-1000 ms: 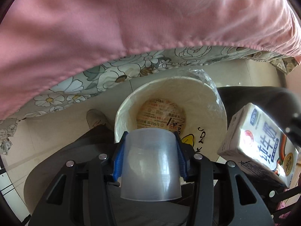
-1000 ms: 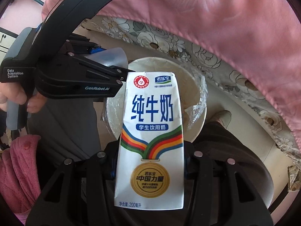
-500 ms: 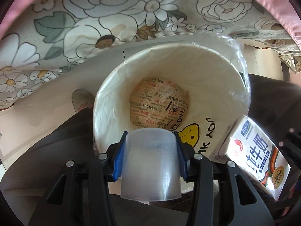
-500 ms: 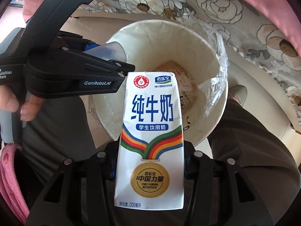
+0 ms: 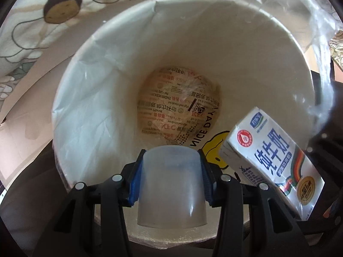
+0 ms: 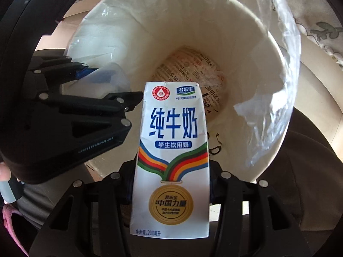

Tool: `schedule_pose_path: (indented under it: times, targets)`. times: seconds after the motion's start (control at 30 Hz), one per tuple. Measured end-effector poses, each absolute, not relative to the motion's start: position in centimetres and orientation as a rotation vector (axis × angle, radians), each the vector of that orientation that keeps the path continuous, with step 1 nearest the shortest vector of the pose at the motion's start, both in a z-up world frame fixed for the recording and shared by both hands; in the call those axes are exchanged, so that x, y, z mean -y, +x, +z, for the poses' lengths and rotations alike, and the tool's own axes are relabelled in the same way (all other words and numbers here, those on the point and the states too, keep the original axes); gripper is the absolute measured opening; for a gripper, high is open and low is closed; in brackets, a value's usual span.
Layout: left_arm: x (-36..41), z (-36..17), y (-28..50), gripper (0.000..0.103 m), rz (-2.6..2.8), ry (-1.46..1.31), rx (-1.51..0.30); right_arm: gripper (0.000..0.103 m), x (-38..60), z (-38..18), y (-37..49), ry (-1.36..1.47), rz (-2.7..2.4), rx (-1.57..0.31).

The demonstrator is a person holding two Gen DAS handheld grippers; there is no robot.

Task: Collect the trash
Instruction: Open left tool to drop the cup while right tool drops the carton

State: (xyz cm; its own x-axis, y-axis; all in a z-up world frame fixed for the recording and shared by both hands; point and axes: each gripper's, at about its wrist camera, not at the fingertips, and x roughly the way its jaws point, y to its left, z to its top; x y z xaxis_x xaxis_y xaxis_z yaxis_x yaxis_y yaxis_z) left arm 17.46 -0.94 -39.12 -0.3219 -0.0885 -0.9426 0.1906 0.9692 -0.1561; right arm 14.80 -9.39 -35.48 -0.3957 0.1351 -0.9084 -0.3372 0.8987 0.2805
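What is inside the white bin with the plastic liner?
At the bottom of the bin lies a printed paper wrapper, seen through the clear liner. The plastic cup and milk carton hide the near part of the inside.

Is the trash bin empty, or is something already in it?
Not empty. A printed food wrapper lies at the bottom of the lined bin. The cup and milk carton sit in the tongs above it.
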Motion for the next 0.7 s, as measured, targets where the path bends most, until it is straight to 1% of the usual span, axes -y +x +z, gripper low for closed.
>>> schedule_pose_path:
  times: [0.13,0.27,0.3,0.33,0.37,0.43,0.47,0.57,0.7]
  targets:
    - [1.3,-40.3,17.6,0.049,-0.282,0.098,-1.910,0.049,9.1,-37.4,15.1,-0.160,0.486,-1.938]
    - [1.1,-41.5,17.8,0.049,-0.279,0.060,-1.948,0.049,9.5,-38.3,15.4,-0.139,0.474,-1.954]
    - [1.1,-41.6,17.9,0.050,-0.279,0.052,-1.957,0.050,9.6,-38.4,15.5,-0.133,0.471,-1.954]
    - [1.1,-41.8,17.9,0.056,-0.271,0.044,-1.964,0.052,9.6,-38.5,15.6,-0.129,0.475,-1.959]
    - [1.1,-41.9,17.8,0.059,-0.258,0.051,-1.967,0.055,9.7,-38.5,15.6,-0.137,0.469,-1.965]
    - [1.2,-42.1,17.8,0.061,-0.253,0.055,-1.972,0.058,9.7,-38.8,15.6,-0.136,0.468,-1.981]
    - [1.2,-42.1,17.9,0.064,-0.255,0.040,-1.976,0.060,9.8,-38.8,15.6,-0.126,0.478,-1.986]
    - [1.1,-41.8,18.0,0.067,-0.266,0.014,-1.969,0.061,9.9,-38.5,15.7,-0.119,0.476,-1.968]
    - [1.2,-41.5,17.9,0.067,-0.266,0.023,-1.967,0.061,10.0,-38.1,15.6,-0.117,0.482,-1.964]
